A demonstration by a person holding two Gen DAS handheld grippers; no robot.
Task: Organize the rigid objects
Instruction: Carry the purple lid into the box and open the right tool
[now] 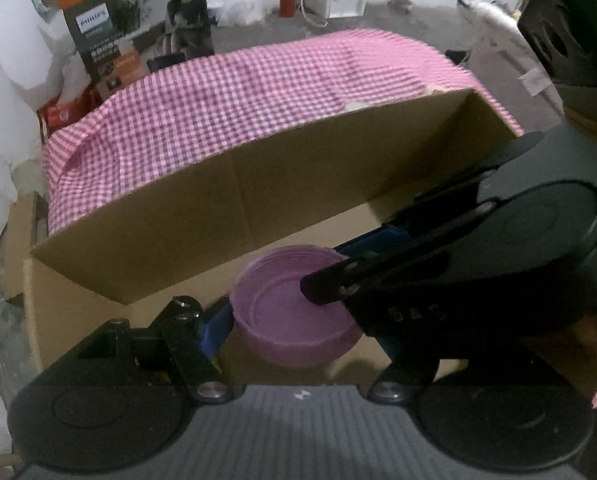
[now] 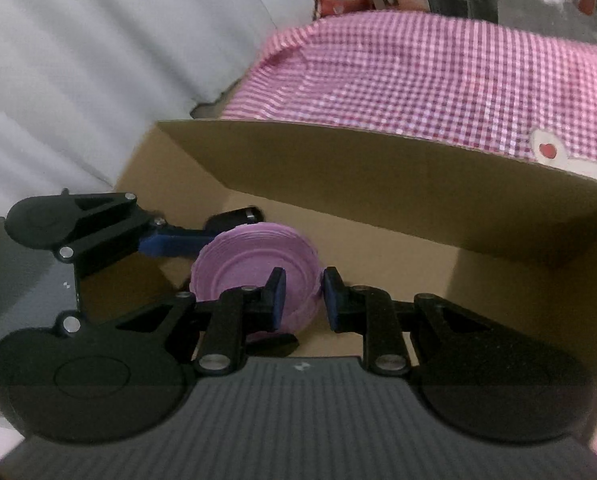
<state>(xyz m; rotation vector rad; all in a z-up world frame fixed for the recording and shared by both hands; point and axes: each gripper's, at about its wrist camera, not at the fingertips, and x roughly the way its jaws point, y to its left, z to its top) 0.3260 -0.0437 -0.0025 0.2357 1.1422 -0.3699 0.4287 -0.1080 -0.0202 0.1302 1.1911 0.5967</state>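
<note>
The pink plastic lid (image 1: 294,312), a shallow round cap with a ribbed skirt and concentric rings on its inner face, hangs inside the open cardboard box (image 1: 202,208), above the box floor and close to the near wall. It looks light, stiff and thin-walled; the smooth plastic would likely be slippery on its flat face, so the ribbed rim is the better place to take it, across the diameter or over the edge. Hard squeezing could bow the skirt, though it seems unlikely to break. The left tool (image 1: 286,300) appears to span the lid, its blue pads (image 1: 214,330) touching opposite sides of the rim, and seems to be pinching it. In the right wrist view the right tool (image 2: 303,298) straddles the lid's edge (image 2: 258,276), one pad over the inner face and one outside the skirt; a small gap shows on the outer side, so I cannot tell whether it has closed on it. Behind the box lies a worktop covered by a pink checked cloth (image 1: 234,108).
</note>
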